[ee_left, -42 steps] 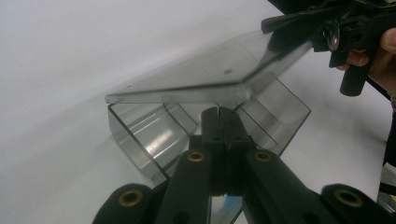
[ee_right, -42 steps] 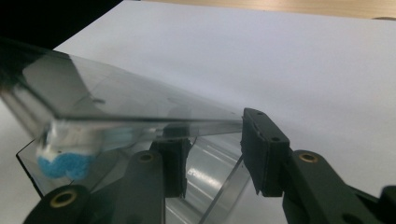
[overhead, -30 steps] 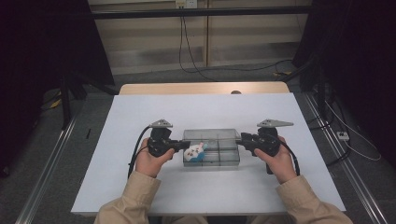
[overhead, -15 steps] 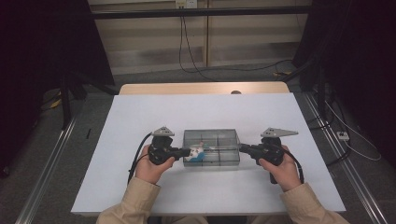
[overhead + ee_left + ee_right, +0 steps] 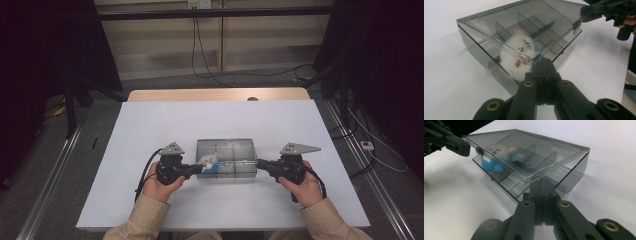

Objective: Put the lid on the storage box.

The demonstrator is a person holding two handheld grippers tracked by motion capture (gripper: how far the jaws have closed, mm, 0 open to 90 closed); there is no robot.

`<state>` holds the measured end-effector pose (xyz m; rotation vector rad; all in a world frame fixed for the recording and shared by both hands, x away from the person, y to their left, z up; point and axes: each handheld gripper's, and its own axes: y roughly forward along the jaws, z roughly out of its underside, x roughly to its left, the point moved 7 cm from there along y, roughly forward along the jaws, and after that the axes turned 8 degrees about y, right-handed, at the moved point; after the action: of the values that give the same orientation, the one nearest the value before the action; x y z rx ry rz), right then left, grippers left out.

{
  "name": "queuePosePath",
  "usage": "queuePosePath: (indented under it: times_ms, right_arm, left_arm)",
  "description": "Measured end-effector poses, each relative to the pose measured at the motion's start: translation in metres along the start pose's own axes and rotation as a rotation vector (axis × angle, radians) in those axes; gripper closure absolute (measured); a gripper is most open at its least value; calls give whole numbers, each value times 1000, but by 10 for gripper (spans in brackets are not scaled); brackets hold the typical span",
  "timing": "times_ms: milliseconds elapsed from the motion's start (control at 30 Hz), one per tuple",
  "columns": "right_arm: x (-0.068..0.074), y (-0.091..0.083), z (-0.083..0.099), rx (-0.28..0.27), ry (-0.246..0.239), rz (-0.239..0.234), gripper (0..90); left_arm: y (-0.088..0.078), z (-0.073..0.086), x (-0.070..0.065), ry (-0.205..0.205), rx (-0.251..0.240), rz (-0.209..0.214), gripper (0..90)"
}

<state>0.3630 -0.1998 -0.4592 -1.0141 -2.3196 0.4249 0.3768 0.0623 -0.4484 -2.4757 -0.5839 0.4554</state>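
Smoky clear plastic box (image 5: 226,157) sits mid-counter (image 5: 150,130), lid (image 5: 524,30) hinged up at the near edge. Lid glare blurs the inside dividers (image 5: 534,23); how many compartments there are I cannot tell. Plush rabbit (image 5: 517,53), white with a blue part, lies in the box's left end, partly veiled by the lid; its lower body is cut off by the box wall in the left gripper view.

Left tool (image 5: 544,62): jaws pressed together, their tips tucked under the lid's near left corner; whether they pinch the rim or just prop it is hidden. The rabbit is just beyond those tips, inside the box. Right tool (image 5: 541,182): jaws likewise closed, tips under the lid's near right corner, contact again hidden. In the high view both tools (image 5: 192,170) (image 5: 260,164) meet the box's front corners from either side, hands (image 5: 160,185) (image 5: 305,185) low on the counter.

Against half a second ago: the lid is raised at its front edge, both hands sit a little nearer the person, and the box has not shifted.
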Motion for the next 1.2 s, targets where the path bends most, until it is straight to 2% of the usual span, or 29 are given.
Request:
queuePosePath:
  times_ms: [400, 533, 767, 833, 900, 967, 1100, 1200]
  right_arm:
    - [1, -7, 13, 12, -24, 9, 890]
    - [2, -9, 15, 29, -66, 27, 890]
    - [1, -10, 17, 26, -63, 23, 883]
    - [-1, -10, 19, 27, -62, 24, 868]
    - [-3, -11, 20, 28, -57, 29, 844]
    - [-6, -13, 21, 21, -59, 33, 817]
    - [-9, -17, 23, 11, -67, 43, 733]
    - [-12, -21, 24, 1, -74, 57, 648]
  left_arm:
    - [1, 12, -2, 12, 23, -17, 886]
    - [1, 16, -2, 11, 32, -16, 886]
    - [-1, 21, 2, 8, 36, -29, 857]
    - [-3, 23, 4, 9, 38, -48, 823]
    - [-5, 26, 6, 1, 30, -40, 797]
    - [-9, 28, 8, 0, 28, -51, 763]
    - [-15, 31, 14, -10, 12, -65, 646]
    - [-22, 31, 18, 4, -17, -79, 529]
